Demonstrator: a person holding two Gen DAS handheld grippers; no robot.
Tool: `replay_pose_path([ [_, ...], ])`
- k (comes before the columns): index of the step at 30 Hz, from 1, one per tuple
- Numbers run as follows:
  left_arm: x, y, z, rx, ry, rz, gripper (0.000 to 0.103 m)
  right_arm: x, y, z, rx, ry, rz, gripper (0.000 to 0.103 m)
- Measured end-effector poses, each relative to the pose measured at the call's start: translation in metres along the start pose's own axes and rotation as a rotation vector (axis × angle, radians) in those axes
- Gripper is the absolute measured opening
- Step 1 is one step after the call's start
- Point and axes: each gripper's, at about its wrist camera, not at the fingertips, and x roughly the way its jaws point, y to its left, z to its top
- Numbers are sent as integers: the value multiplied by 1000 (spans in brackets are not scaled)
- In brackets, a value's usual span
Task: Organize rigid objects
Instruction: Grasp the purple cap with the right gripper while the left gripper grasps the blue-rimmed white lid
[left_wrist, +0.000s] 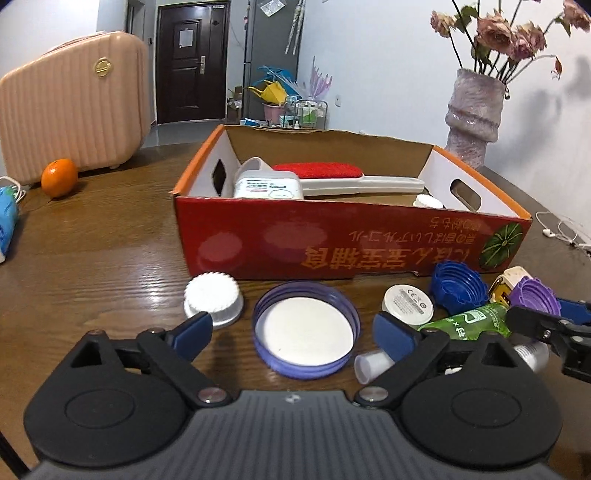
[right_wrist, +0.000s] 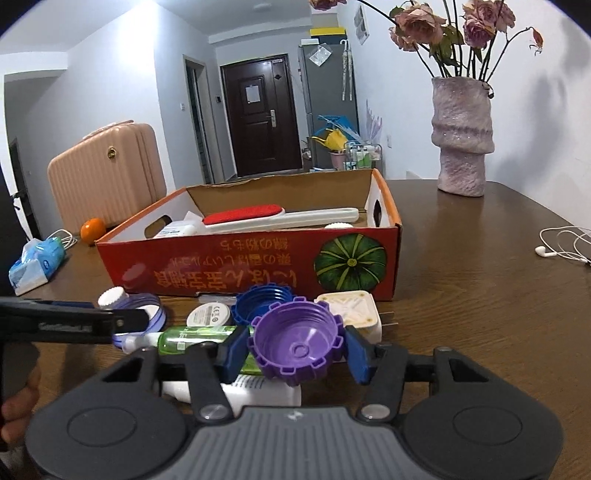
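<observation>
My left gripper (left_wrist: 291, 330) stands open around a big purple-rimmed lid (left_wrist: 306, 332) lying upside down on the table, with a gap on both sides. In the right wrist view my right gripper (right_wrist: 297, 356) is shut on a purple toothed cap (right_wrist: 299, 341), its blue pads against both sides. Around them lie a white ridged cap (left_wrist: 212, 301), a white disc (left_wrist: 408, 304), a blue cap (left_wrist: 458, 288), a green bottle (left_wrist: 469, 319) and a white plug (right_wrist: 351, 310). Behind stands a red cardboard box (left_wrist: 332, 240) holding a red lint brush (left_wrist: 317, 171) and a white device (left_wrist: 269, 186).
An orange (left_wrist: 59, 177) and a pink suitcase (left_wrist: 74, 103) sit at the far left of the wooden table. A tissue pack (right_wrist: 35, 264) lies left, a vase (right_wrist: 461, 136) with flowers stands back right, and earphones (right_wrist: 561, 245) lie at the right edge.
</observation>
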Motion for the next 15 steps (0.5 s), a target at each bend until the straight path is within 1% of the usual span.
replay_pose_path([
  [2, 5, -4, 1, 10, 10, 3, 85, 0, -1, 0, -2, 0, 9, 54],
  [3, 7, -6, 2, 10, 13, 2, 83, 1, -2, 0, 1, 0, 14, 54],
  [5, 11, -8, 2, 7, 25, 2, 70, 1, -3, 0, 3, 0, 22, 54],
  [6, 11, -10, 2, 14, 20, 13, 67, 0, -3, 0, 1, 1, 24, 54],
  [7, 9, -11, 1, 24, 16, 22, 68, 0, -3, 0, 1, 2, 27, 54],
  [10, 3, -12, -2, 23, 14, 18, 67, -6, -2, 0, 1, -4, 26, 54],
  [12, -11, -14, -4, 22, -19, 35, 67, -14, 0, -1, -10, -17, 21, 54],
  [15, -45, -14, -10, 20, -74, 44, 67, -32, 5, -2, -25, -41, 15, 54],
])
